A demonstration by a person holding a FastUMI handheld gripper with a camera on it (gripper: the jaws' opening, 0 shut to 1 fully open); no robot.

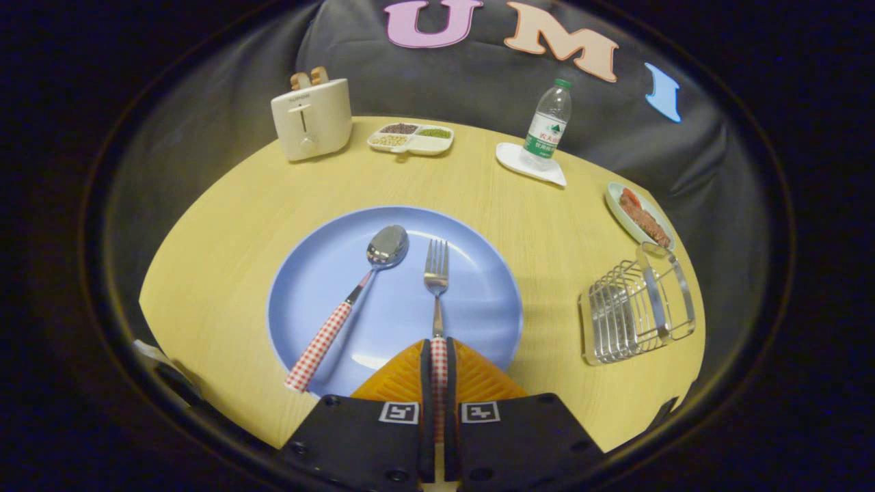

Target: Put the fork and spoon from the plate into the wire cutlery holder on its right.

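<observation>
A blue plate (472, 301) lies on the wooden table just ahead of my fingers. On it, left of centre, rests a spoon (355, 301) with a red-and-white checked handle, bowl pointing away from me. Beside it lies the fork (436, 287), tines away, its checked handle running back between my two fingers. My gripper (438, 345) is shut on that handle, both pads pressing its sides. I cannot tell if the fork is lifted or still touching the plate. The wire cutlery holder (636, 307) stands on the table to the right of the plate, well apart from the fingers.
Beyond the plate at the back stand a cream toaster (311, 117), a divided dish of grains (410, 138) and a water bottle (547, 126) on a white coaster. A small dish of food (639, 215) sits just behind the wire holder.
</observation>
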